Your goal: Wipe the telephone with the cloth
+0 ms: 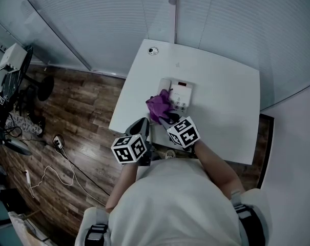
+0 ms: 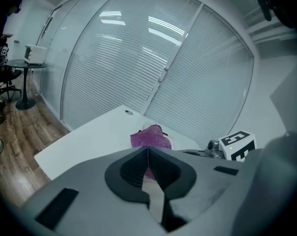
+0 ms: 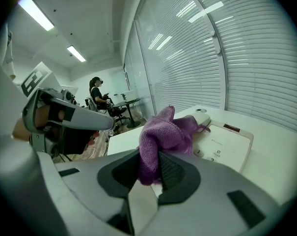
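A white desk telephone [image 1: 179, 94] [image 3: 226, 142] lies on the white table [image 1: 221, 86]. A purple cloth [image 1: 159, 106] [image 3: 163, 136] [image 2: 149, 139] is bunched over the phone's left side, where the handset sits. My right gripper [image 1: 167, 118] [image 3: 149, 167] is shut on the cloth's near end. My left gripper [image 1: 144, 129] [image 2: 148, 162] hangs at the table's near left edge, shut and empty, left of the right one. The phone is mostly hidden behind the cloth in the left gripper view.
A small round dark grommet [image 1: 153, 50] sits in the table's far left corner. Glass walls with blinds [image 1: 119, 14] stand behind the table. Cables [image 1: 57, 163] and office gear lie on the wooden floor at left. A seated person [image 3: 96, 96] is in the far room.
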Demonstrator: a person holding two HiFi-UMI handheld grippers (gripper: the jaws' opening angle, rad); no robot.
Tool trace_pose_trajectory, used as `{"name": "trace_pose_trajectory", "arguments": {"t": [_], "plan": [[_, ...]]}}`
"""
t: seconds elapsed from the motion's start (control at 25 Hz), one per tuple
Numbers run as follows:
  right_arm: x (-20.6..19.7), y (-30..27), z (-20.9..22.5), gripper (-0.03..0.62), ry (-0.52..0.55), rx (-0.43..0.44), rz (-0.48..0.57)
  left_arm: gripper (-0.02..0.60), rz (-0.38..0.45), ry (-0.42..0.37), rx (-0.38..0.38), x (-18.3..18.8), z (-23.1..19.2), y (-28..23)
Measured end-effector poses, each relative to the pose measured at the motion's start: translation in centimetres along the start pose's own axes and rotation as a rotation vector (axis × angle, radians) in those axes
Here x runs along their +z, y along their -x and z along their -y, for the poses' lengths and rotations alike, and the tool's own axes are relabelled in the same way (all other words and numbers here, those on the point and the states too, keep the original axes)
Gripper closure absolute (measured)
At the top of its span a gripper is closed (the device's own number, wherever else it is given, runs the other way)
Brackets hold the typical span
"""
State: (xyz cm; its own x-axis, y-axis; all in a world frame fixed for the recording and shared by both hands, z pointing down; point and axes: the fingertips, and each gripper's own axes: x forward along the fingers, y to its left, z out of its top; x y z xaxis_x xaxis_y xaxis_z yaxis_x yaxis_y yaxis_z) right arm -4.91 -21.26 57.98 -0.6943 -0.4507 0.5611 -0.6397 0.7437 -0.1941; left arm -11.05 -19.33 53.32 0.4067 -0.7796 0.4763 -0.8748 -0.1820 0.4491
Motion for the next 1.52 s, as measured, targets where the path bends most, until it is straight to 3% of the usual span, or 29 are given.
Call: {"name": "trace_pose_trajectory", "arguments": {"t": [0.8,1.2,1.52], "plan": [[-2.0,-0.1,-1.8,0.494,-0.047,0.115,-0.076,0.558,-0.009,-0.009,-0.006,0.4,-0.1,-0.3],[-2.3,1.9,-1.6,0.494,-0.071,0.082,-0.045,0.558,-0.022,-0.026,-0.015,0.0,0.3,-0.4],[-2.2,4.8,0.8,0.494,-0.138,-0.02,0.03,0.558,-0.028,-0.051,-0.011,0.0,0.2,-1.2]]}}
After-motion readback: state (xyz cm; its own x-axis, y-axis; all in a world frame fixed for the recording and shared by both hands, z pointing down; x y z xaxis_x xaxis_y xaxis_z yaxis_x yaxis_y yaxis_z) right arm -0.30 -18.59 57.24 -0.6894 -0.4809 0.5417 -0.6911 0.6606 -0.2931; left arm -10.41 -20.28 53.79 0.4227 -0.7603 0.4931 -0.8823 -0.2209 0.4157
